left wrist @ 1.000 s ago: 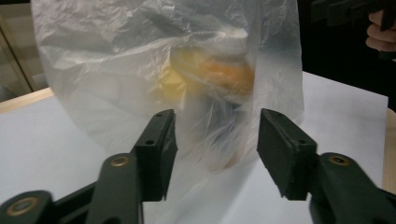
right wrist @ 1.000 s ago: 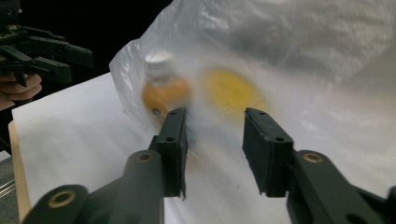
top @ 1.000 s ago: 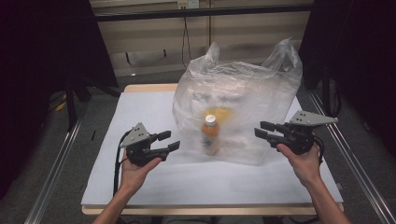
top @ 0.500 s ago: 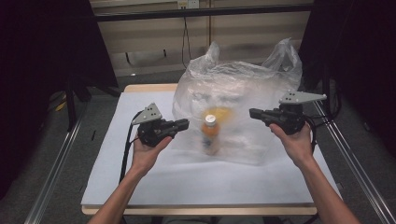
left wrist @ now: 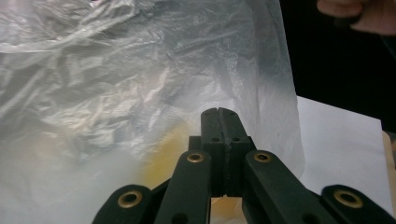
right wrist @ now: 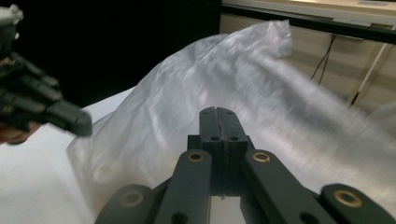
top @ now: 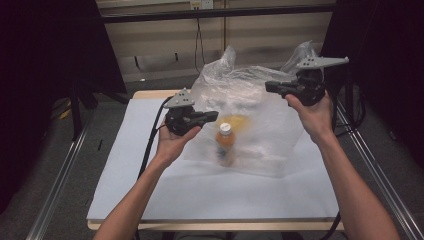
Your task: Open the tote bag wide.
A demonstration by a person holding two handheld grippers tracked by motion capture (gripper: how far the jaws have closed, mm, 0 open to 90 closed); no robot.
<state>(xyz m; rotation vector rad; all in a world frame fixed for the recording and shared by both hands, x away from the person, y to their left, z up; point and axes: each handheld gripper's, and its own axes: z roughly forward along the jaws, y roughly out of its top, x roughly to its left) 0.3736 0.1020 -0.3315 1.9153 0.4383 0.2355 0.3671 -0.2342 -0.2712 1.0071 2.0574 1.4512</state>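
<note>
Two grippers, left (top: pixel 212 116) and right (top: pixel 270 86), jaws closed on nothing | bag (top: pixel 255 125) mid-table, bottle (top: pixel 225 144) upright inside | we judge bag not yet grasped; handling remains.

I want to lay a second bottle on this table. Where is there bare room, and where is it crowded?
The white table is bare along its left side, beside the left gripper, and across the near strip in front of the plastic bag. The far right half is crowded: the bag covers it, with the bottle inside, and the right gripper is above it.
</note>
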